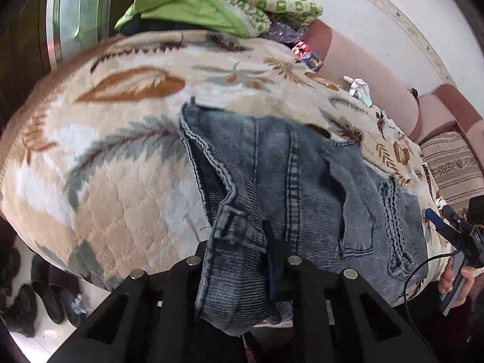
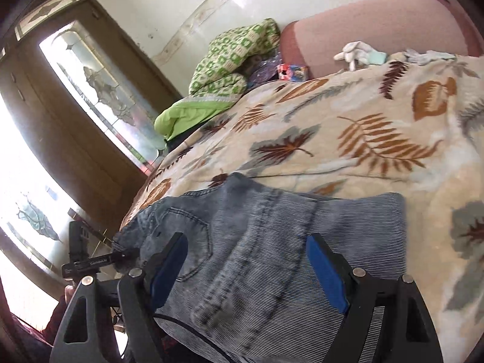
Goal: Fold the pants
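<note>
Faded blue denim pants (image 1: 302, 181) lie bunched on a leaf-patterned blanket (image 1: 121, 139) at the bed's near edge. My left gripper (image 1: 242, 260) is shut on a fold of the pants at the waistband side, the cloth pinched between its black fingers. In the right wrist view the pants (image 2: 272, 242) lie with a back pocket showing. My right gripper (image 2: 248, 266) is open, its blue pads (image 2: 326, 275) spread over the denim, holding nothing. The right gripper also shows at the right edge of the left wrist view (image 1: 447, 227).
A green quilt (image 2: 224, 60) and pillow lie at the bed's far end. A pink headboard (image 2: 378, 27), white gloves (image 2: 354, 53) and a small box (image 2: 292, 72) lie along the far side. Shoes (image 1: 45, 296) stand on the floor left. A wooden glass-paned door (image 2: 90, 90) stands left.
</note>
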A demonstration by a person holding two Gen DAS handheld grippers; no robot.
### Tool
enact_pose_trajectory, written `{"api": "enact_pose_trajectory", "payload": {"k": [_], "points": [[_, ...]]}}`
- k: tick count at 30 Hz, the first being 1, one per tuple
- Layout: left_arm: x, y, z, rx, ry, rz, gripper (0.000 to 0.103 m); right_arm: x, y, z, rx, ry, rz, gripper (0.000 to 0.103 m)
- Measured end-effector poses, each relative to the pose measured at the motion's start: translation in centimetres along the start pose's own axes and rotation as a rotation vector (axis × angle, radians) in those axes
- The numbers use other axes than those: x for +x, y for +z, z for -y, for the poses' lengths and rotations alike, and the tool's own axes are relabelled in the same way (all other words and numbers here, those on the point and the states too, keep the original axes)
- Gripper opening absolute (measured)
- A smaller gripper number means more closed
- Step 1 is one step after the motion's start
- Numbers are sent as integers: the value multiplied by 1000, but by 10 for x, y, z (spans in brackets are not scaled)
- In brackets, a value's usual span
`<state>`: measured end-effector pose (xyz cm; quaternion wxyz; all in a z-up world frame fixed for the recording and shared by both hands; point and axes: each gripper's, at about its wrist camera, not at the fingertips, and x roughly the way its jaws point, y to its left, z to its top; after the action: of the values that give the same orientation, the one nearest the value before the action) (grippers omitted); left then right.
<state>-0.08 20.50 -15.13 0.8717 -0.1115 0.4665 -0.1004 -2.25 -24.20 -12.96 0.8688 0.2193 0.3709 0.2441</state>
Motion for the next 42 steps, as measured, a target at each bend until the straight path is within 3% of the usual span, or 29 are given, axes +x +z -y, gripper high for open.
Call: {"api": "enact_pose_trajectory", "payload": {"k": [3, 5, 9, 16, 21, 24, 26, 28, 30, 32, 33, 36, 38, 42], "points": [[-19, 10, 23, 55, 2, 57, 22, 1, -3, 16, 43, -6, -48, 83], [-32, 18, 43, 99, -2, 91, 22, 26, -13, 29, 91, -43, -206, 83], [-58, 29, 97, 228, -29, 151, 22, 14, -9, 30, 99, 1, -179, 83], [-63, 25, 222, 515, -134, 160, 22, -73, 5, 74, 321, -1, 168, 83], [-25, -8, 312, 683, -268, 68, 22, -138, 0, 95, 379, -32, 395, 83], [26, -33, 344, 719, -274, -49, 28, -155, -2, 107, 405, -50, 437, 83], [55, -36, 347, 657, -301, -170, 29, -161, -4, 111, 425, -45, 436, 83], [57, -29, 346, 595, -349, -206, 30, -164, -4, 115, 431, -40, 431, 83], [33, -17, 343, 621, -368, -118, 36, -166, -5, 116, 424, -39, 427, 83], [0, 1, 334, 628, -335, 23, 62, -162, -5, 116, 420, -34, 421, 83], [-11, 9, 327, 614, -328, 74, 67, -159, -4, 115, 420, -26, 414, 83], [-27, 29, 302, 549, -312, 145, 71, -144, 0, 108, 400, 2, 381, 83], [-19, 33, 286, 523, -253, 115, 71, -136, 3, 98, 358, 3, 361, 83], [24, 9, 261, 520, -136, -66, 71, -108, 8, 77, 297, 115, 285, 83]]}}
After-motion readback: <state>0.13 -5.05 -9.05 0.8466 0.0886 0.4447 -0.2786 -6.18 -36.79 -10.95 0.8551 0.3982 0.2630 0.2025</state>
